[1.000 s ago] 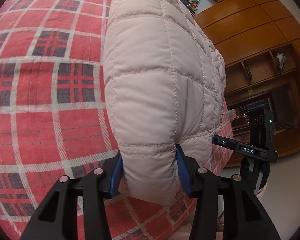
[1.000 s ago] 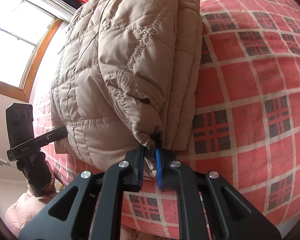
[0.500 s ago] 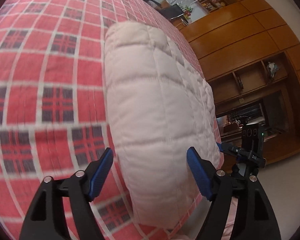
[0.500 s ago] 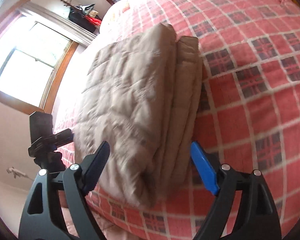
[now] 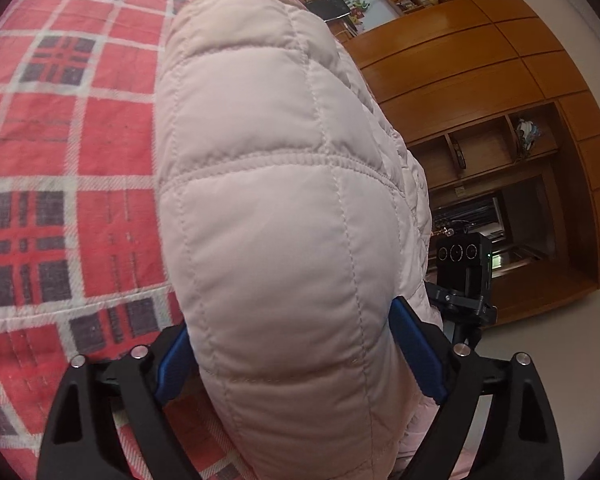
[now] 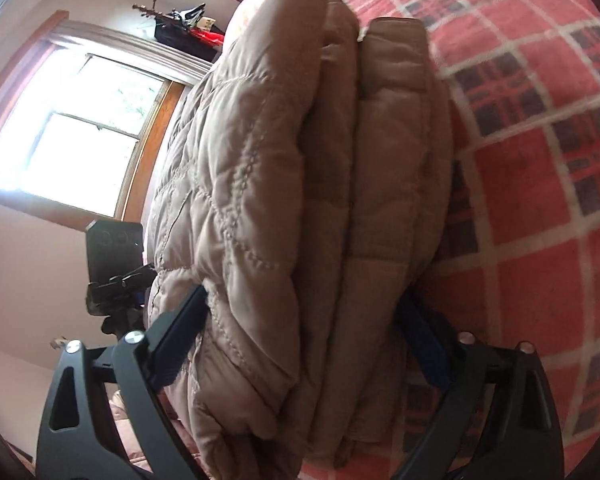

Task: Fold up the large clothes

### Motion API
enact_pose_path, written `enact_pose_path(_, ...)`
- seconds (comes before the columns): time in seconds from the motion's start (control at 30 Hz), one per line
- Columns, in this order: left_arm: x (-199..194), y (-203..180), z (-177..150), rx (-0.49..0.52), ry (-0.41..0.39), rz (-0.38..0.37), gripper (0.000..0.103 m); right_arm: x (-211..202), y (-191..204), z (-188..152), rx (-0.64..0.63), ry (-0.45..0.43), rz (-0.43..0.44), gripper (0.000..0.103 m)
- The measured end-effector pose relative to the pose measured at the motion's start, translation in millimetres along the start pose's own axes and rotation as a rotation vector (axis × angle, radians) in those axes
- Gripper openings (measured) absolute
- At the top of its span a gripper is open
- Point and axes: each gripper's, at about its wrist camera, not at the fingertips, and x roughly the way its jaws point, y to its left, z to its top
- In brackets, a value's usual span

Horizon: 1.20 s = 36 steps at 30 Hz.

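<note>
Both grippers, withdrawn with jaws spread half a second earlier, have been pushed forward so that the left gripper and right gripper straddle, wide apart, the folded pale quilted padded jacket on the red plaid bedcover, suggesting a regrasp of the whole stack.

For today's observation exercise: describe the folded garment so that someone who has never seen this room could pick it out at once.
Start from the bed's red plaid blanket, which fills most of both views. On it, at the near edge, lies a pale pinkish-beige quilted jacket, folded into a thick stack of layers, with the left tool and right tool straddling its ends. Its puffy stitched squares and plain colour set it apart from the flat checked blanket.
</note>
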Motion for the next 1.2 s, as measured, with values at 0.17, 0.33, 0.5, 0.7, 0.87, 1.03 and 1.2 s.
enact_pose_path(0.17,-13,-9,-3,0.037,-0.036,0.014,0.060,2,16,2,-0.037,-0.018,0.008,0.046)
enact_pose_path(0.33,-39,-15,-4,0.073,-0.100,0.026,0.054,-4,44,3,-0.106,-0.038,0.009,0.040)
enact_pose_path(0.5,-91,-14,1,0.098,-0.210,0.032,0.053,10,94,27,-0.211,-0.047,0.025,0.039)
enact_pose_path(0.7,-155,18,16,0.071,-0.333,0.094,0.054,50,136,64,-0.309,-0.012,0.013,0.039)
enact_pose_path(0.87,-176,60,36,0.023,-0.353,0.128,0.054,92,145,84,-0.302,0.033,0.014,0.039)
enact_pose_path(1.03,-169,103,52,-0.017,-0.315,0.144,0.054,122,121,90,-0.228,0.024,-0.015,0.039)
enact_pose_path(1.2,-161,119,52,-0.006,-0.300,0.141,0.059,129,95,93,-0.185,0.043,0.016,0.044)
